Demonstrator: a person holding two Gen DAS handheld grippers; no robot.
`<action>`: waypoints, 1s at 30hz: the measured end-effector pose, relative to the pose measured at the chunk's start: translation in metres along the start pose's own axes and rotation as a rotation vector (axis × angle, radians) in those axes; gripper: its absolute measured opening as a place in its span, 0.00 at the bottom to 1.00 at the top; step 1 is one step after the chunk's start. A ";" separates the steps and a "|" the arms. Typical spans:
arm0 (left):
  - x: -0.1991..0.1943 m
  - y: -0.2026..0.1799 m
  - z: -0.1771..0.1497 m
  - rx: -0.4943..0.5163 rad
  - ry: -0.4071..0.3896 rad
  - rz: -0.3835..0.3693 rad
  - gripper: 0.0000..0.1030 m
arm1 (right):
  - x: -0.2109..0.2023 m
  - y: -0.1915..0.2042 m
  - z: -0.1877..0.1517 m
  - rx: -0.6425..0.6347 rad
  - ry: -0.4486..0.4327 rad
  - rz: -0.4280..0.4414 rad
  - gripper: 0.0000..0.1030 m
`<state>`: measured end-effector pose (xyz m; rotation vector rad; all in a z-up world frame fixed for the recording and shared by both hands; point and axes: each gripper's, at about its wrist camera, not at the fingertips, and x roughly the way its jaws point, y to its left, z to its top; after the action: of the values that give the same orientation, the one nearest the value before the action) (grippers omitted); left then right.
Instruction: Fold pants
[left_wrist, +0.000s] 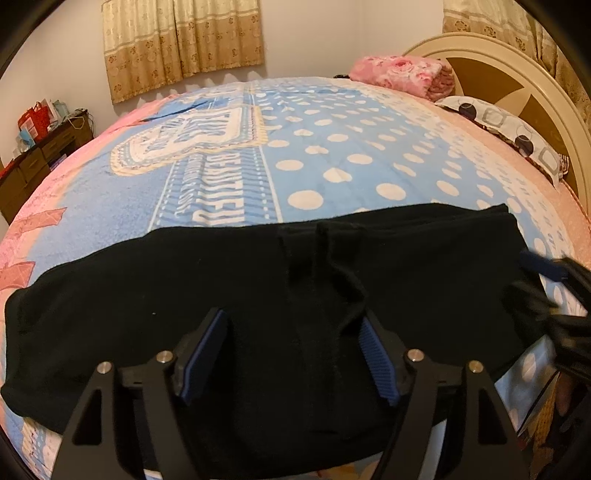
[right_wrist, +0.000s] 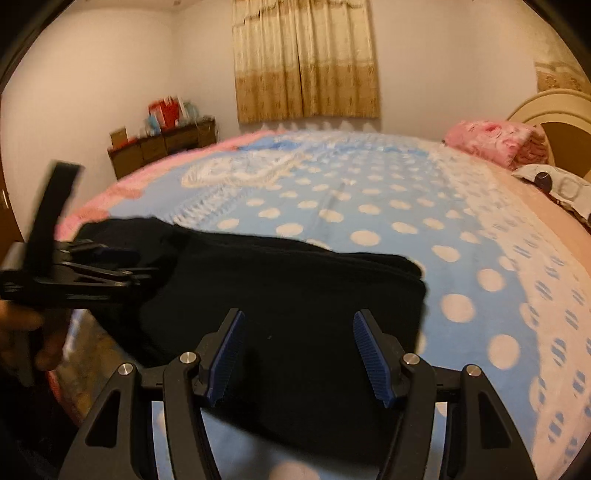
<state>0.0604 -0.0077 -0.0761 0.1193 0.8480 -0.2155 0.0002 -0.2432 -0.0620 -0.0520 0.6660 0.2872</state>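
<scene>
Black pants (left_wrist: 221, 295) lie folded lengthwise across the near edge of the bed, on a blue blanket with white dots (left_wrist: 332, 147). My left gripper (left_wrist: 295, 325) is open and empty just above the middle of the pants, near a raised crease. My right gripper (right_wrist: 297, 325) is open and empty over the right end of the pants (right_wrist: 295, 295). The right gripper shows blurred at the right edge of the left wrist view (left_wrist: 554, 295). The left gripper shows at the left of the right wrist view (right_wrist: 122, 258), over the pants.
A pink folded blanket (left_wrist: 402, 74) and a patterned pillow (left_wrist: 517, 136) lie by the cream headboard (left_wrist: 517, 81) at the far right. A dark dresser (left_wrist: 33, 158) with bags stands at the far left wall. Curtains (left_wrist: 181, 40) hang behind the bed.
</scene>
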 end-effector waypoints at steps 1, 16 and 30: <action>-0.002 0.001 0.001 0.001 0.006 -0.002 0.74 | 0.012 -0.001 0.001 0.009 0.045 0.003 0.61; -0.049 0.198 -0.023 -0.169 0.066 0.402 0.74 | 0.002 0.034 0.011 -0.031 -0.014 0.092 0.61; -0.016 0.276 -0.033 -0.323 0.164 0.251 0.74 | 0.049 0.270 0.058 -0.526 -0.019 0.462 0.61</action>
<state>0.0907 0.2686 -0.0803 -0.0604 1.0110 0.1699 -0.0037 0.0363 -0.0344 -0.4011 0.5633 0.9028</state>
